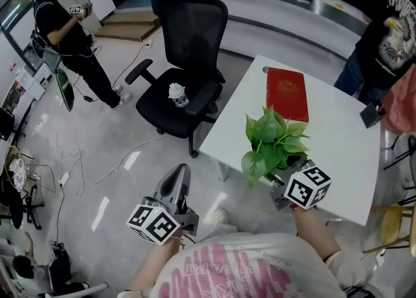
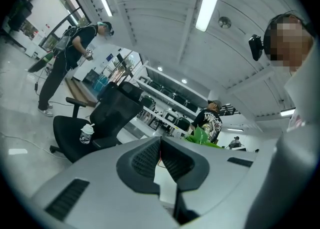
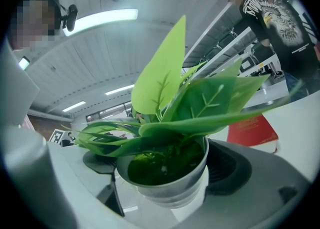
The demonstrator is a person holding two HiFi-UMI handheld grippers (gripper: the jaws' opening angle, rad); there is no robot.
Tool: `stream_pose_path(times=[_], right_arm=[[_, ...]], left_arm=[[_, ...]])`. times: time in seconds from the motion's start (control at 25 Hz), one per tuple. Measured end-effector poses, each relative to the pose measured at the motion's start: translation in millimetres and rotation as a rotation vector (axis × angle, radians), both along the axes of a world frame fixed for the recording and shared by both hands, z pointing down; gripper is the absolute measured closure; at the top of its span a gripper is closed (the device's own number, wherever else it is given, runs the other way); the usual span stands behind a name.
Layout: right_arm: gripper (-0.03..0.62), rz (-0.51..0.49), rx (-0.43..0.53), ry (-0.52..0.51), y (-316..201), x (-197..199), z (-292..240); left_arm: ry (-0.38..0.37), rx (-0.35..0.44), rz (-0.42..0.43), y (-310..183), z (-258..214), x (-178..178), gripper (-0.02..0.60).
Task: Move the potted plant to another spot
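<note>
Nearest the wearer, left gripper point(image 1: 179, 174): clenched on nothing, its jaws pressed together, held over the floor to the left of the desk.
Left gripper view: closed jaws fill the foreground; beyond them show the chair and a tuft of green leaves.
Right gripper point(image 1: 279, 185): grasping the potted plant, one jaw on each side of its grey pot.
Potted plant point(image 3: 167, 180): upright between the right gripper's jaws, over the near left part of the desk. Broad green leaves spread above the rim. From the head view the leaves hide the pot, so whether it rests on the desk or is raised cannot be told.
Desk point(image 1: 341, 144): white top, seen corner-on.
Red book point(image 1: 286, 94): lying flat on the desk, just beyond the plant.
Office chair point(image 1: 187, 49): black, standing on the floor left of the desk.
Cup point(image 1: 178, 95): white-lidded, upright on the chair's seat.
Far left: a person in black point(image 1: 68, 33) stands on the floor, cables trailing nearby.
Far right: a person in a printed black T-shirt point(image 1: 392, 23) stands at the desk's far side.
</note>
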State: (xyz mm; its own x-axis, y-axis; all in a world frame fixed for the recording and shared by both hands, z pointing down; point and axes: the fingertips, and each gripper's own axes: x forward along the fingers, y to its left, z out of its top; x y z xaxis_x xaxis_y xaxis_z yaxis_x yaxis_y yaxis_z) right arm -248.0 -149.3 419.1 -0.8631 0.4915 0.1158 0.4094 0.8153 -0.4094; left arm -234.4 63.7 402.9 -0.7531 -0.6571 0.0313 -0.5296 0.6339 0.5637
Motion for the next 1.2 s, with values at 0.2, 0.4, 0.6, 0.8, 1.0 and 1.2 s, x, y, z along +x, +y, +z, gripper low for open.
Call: stream_pose_path(times=[0.2, 0.4, 0.6, 0.8, 1.0, 1.2], right_arm=[[0.052, 0.026, 0.004, 0.01, 16, -43, 12], [0.052, 0.054, -0.027, 0.034, 22, -70, 25], [0.052, 0.07, -0.015, 0.064, 25, -105, 43], [0.052, 0.093, 0.008, 0.116, 23, -119, 67], [0.052, 0.118, 0.055, 0.162, 21, -131, 88], [0.052, 0.124, 0.149, 0.175, 21, -139, 104]], left_arm=[[0.008, 0.001, 0.037, 11, 9, -50, 0.557], [0.024, -0.003, 0.066, 12, 22, -82, 0.557], [0.059, 0.006, 0.094, 8, 41, -118, 0.557], [0.094, 0.012, 0.15, -8, 59, -133, 0.557], [0.122, 0.016, 0.19, -18, 69, -146, 0.557], [0.132, 0.008, 0.201, -21, 76, -161, 0.557]])
